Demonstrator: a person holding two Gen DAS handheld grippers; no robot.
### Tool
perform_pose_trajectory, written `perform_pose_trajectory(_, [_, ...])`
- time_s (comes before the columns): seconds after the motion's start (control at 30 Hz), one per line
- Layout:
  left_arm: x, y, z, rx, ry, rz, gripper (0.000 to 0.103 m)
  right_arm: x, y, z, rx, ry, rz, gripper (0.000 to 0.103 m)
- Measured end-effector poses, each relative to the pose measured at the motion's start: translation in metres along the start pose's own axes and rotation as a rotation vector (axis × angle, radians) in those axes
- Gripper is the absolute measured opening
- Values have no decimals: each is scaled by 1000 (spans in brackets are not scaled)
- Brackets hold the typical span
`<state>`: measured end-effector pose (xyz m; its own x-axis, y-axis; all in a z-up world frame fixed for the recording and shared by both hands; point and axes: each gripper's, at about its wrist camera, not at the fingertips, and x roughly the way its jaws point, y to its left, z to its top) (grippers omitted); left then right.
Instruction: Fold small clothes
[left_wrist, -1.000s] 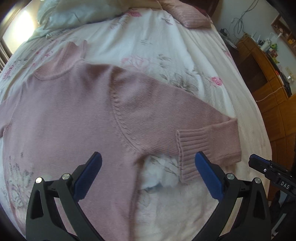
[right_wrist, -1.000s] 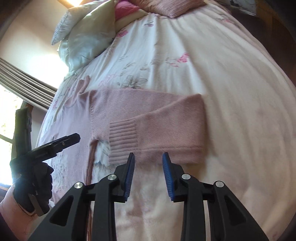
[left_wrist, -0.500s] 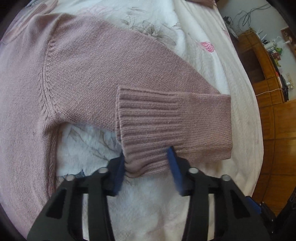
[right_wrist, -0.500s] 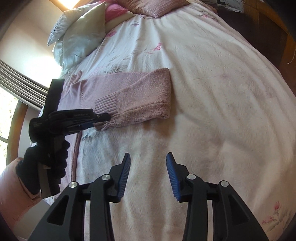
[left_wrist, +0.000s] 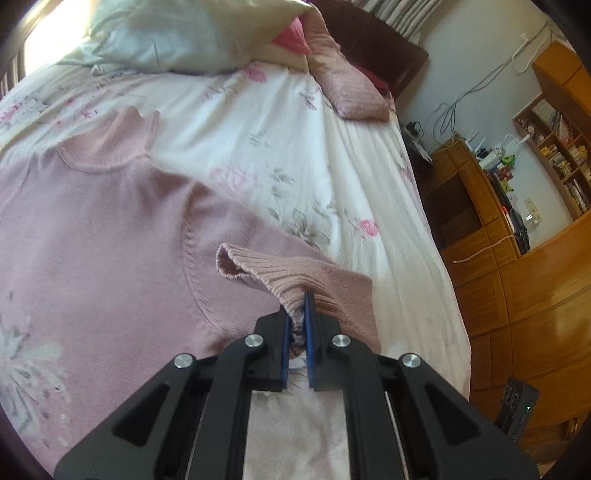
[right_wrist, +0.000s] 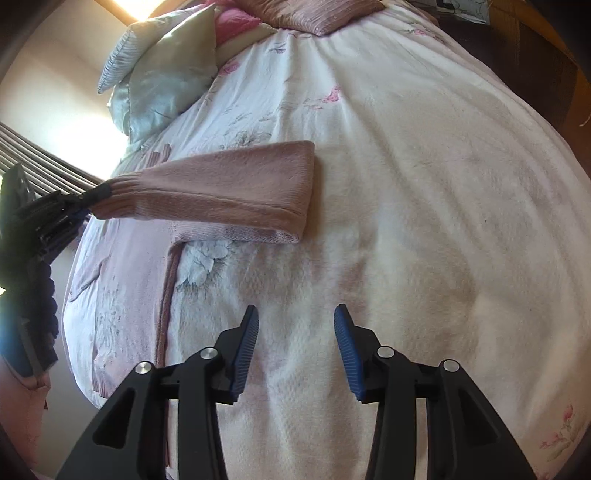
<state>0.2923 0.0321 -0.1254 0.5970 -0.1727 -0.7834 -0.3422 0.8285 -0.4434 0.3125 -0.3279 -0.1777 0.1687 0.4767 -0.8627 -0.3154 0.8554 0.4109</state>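
1. Left gripper (left_wrist: 298, 321) has its jaws clamped tight on the ribbed cuff (left_wrist: 258, 269) of the pink sweater's sleeve, lifting that cuff clear of the bed (left_wrist: 332, 177).
2. The pink sweater (left_wrist: 92, 240) lies spread flat on the floral bedspread, neckline toward the pillows (left_wrist: 177, 33), body filling the left part of the left wrist view.
3. From the right wrist view, the sleeve (right_wrist: 229, 188) is doubled back on itself, its fold edge pointing out over the quilt and the cuff end pulled up toward the left gripper (right_wrist: 86, 197) at the frame's left side.
4. Right gripper (right_wrist: 295, 343) hangs above bare white quilt, jaws apart, holding nothing, well short of the sleeve's fold.
5. Open room: a broad stretch of quilt (right_wrist: 424, 221) runs to the right of the sleeve fold out to the bed's edge.
6. Edges: the bed's right side drops toward a wooden floor (left_wrist: 535, 295) and a wooden cabinet (left_wrist: 461, 192); a pink cushion (left_wrist: 347, 88) sits near the headboard corner, well apart from the sweater.
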Motion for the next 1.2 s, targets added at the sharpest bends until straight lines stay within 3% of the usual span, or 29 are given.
perform_pose_trajectory(0.4, [-86,152,53,-115,-137,184,5,38,87,26,-126,25,44,45])
perform_pose_trajectory(0.6, [-110,220,72,-152,-173,272,5,60,137,44,-185,26,67,45])
perform_pose_trajectory(0.83, [-86,280,76,-157,-134,299,5,111,197,77,-205,55,148,46])
perform_pose_trajectory(1.0, [-41,329,58,-186,10,365,7,170,195,78,-133,166,40,45])
perform_pose_trajectory(1.1, [-27,365,46,-233,92,416,11,193,181,63,-72,227,25,45])
perform_pose_trajectory(1.2, [-45,384,45,-274,53,412,9,187,186,59,-102,219,1,45])
